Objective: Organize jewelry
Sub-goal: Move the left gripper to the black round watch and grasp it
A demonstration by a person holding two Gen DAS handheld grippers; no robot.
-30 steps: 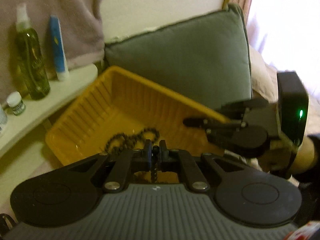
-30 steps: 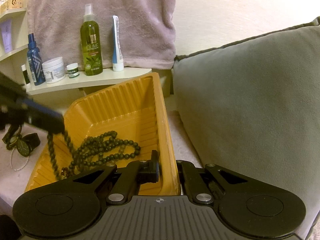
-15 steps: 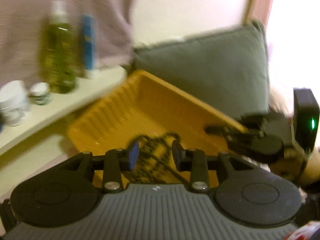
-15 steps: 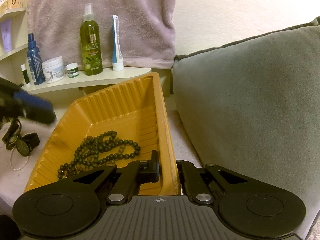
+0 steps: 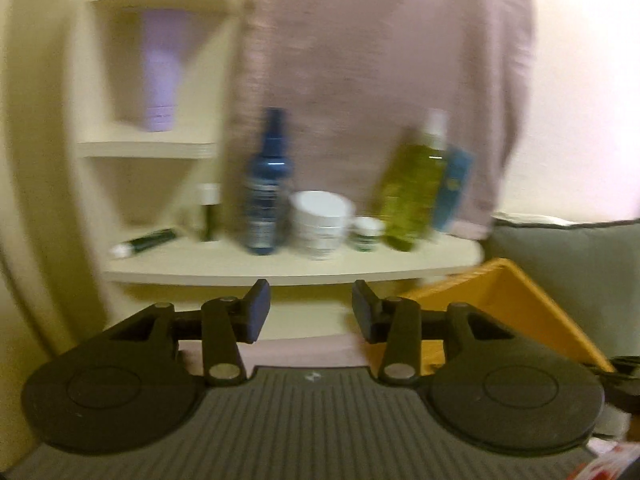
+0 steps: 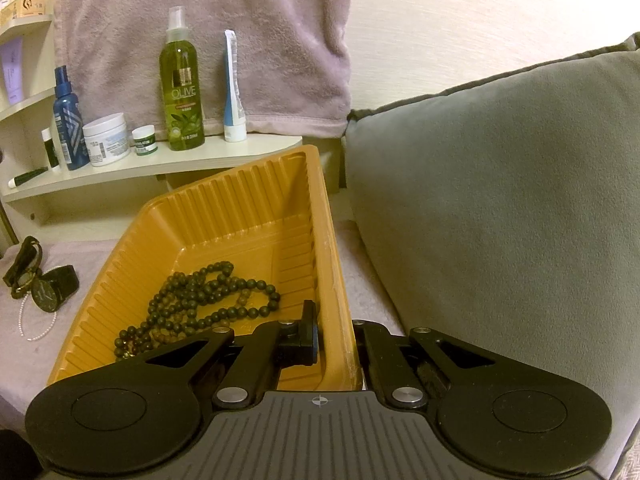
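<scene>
My right gripper (image 6: pixel 336 340) is clamped on the side wall of the yellow tray (image 6: pixel 240 216), one finger inside and one outside, and the dark bead necklace (image 6: pixel 200 300) lies heaped on the tray floor just beside that inner finger. My left gripper (image 5: pixel 307 314) has its jaws spread wide with nothing between them, facing the shelf (image 5: pixel 280 268) of bottles. On the cloth left of the tray I see a watch (image 6: pixel 52 288) and a pearl strand (image 6: pixel 32 324).

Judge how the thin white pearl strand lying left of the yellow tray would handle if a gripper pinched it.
The pearl strand lies in a loose, limp curve on the cloth, so it would probably droop from one pinch point. Its beads look tiny and smooth, so it is likely light and may slip. It lies against the watch, which might get nudged.
</scene>
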